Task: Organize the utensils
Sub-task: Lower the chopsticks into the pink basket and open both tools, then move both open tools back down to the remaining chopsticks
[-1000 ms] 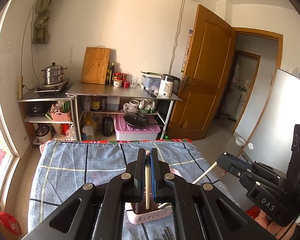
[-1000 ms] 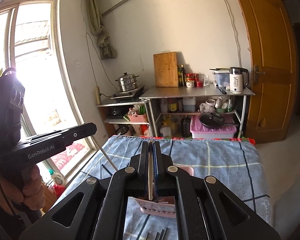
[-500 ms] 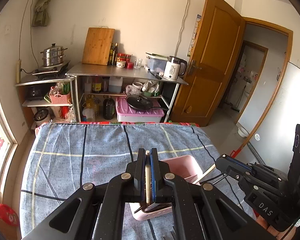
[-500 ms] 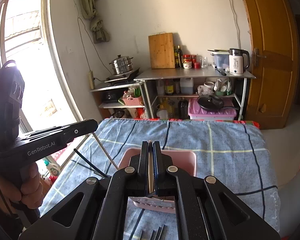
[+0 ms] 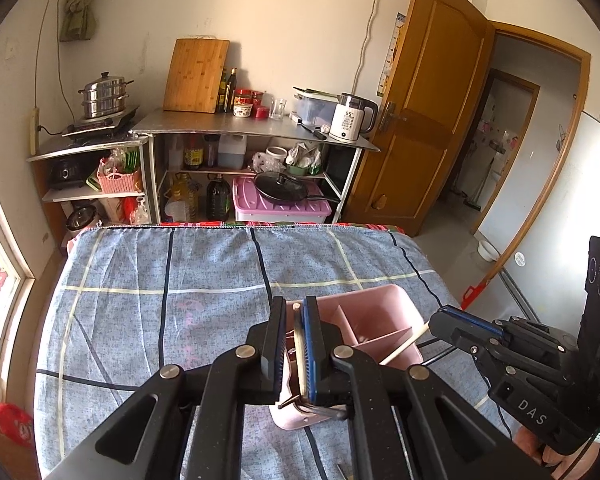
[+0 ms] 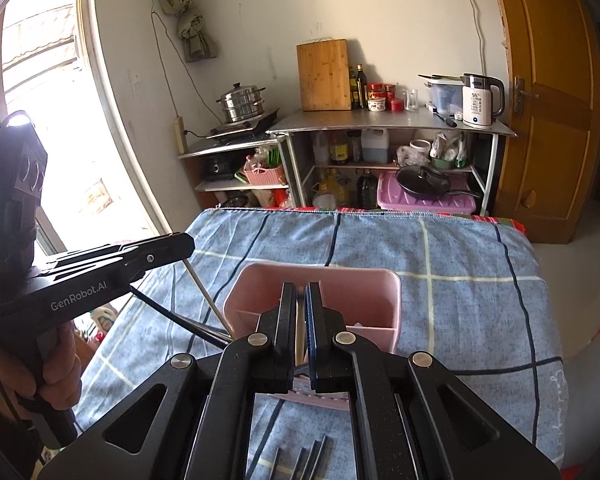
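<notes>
Both grippers lowered over pink caddy [image 5: 384, 312] | left gripper [image 5: 293, 344] loosening, chopstick [image 5: 299, 344] between | right gripper [image 6: 300, 320] clamps chopstick

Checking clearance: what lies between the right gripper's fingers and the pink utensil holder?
Only the pale chopstick that the right gripper pinches, slanting down to the pink holder; nothing else. The right wrist view shows it.

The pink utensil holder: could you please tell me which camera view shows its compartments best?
The right wrist view: the pink utensil holder sits centred, its rim and back wall clear, though the right gripper hides part of the dividers. The left wrist view shows the holder partly behind the left gripper, dividers seen at an angle.
</notes>
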